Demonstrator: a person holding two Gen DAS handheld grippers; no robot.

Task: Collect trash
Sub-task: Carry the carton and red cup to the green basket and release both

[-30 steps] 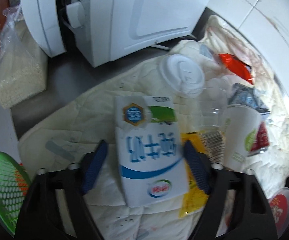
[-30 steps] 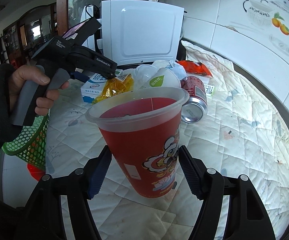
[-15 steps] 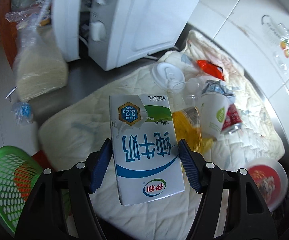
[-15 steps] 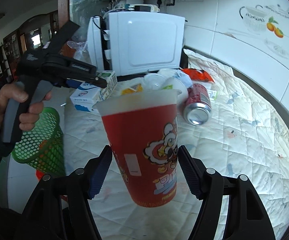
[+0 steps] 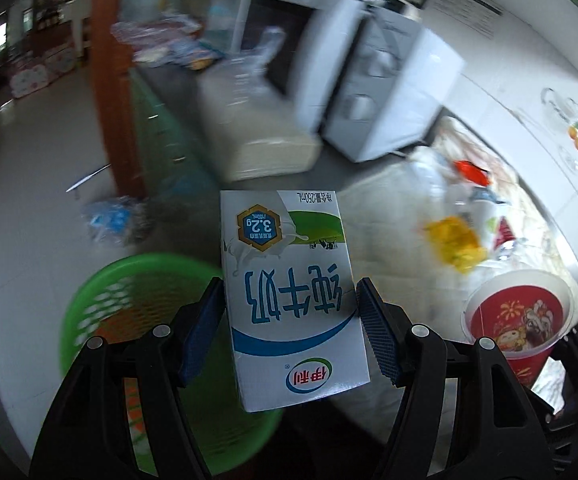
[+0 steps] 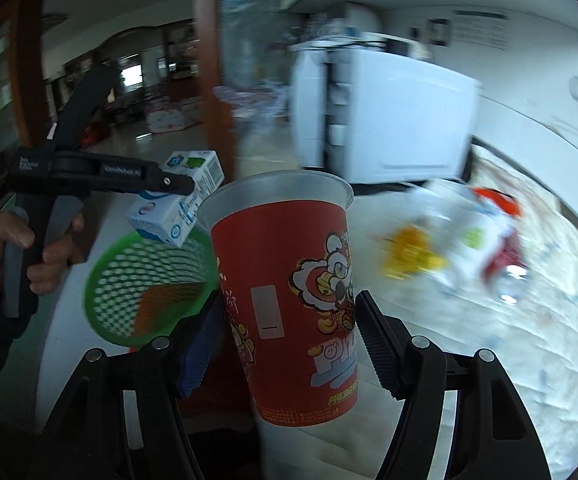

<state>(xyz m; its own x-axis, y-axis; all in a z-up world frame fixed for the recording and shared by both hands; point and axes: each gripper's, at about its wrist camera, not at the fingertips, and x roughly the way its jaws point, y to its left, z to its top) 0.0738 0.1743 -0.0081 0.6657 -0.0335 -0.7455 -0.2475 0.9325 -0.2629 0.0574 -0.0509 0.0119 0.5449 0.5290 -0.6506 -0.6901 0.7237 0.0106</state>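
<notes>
My left gripper [image 5: 289, 320] is shut on a white and blue milk carton [image 5: 289, 296] and holds it in the air above the green mesh basket [image 5: 129, 292]. From the right wrist view the carton [image 6: 177, 208] hangs over the basket [image 6: 145, 284], held by the left gripper [image 6: 181, 188]. My right gripper [image 6: 289, 328] is shut on a red paper cup [image 6: 289, 304] with a cartoon print, held upright beside the basket. The cup also shows in the left wrist view [image 5: 517, 316].
A white quilted mat [image 6: 509, 340] on the counter holds a blurred trash pile: a yellow wrapper [image 6: 413, 256], a white cup [image 6: 469, 248] and a red can [image 6: 505, 264]. A white microwave [image 6: 405, 120] stands behind it. A bag of grain [image 5: 265, 148] lies beside the microwave.
Both grippers have swung left away from the mat. The carton now hangs over the green basket, and the cup has come next to the basket. Both views are motion blurred.
</notes>
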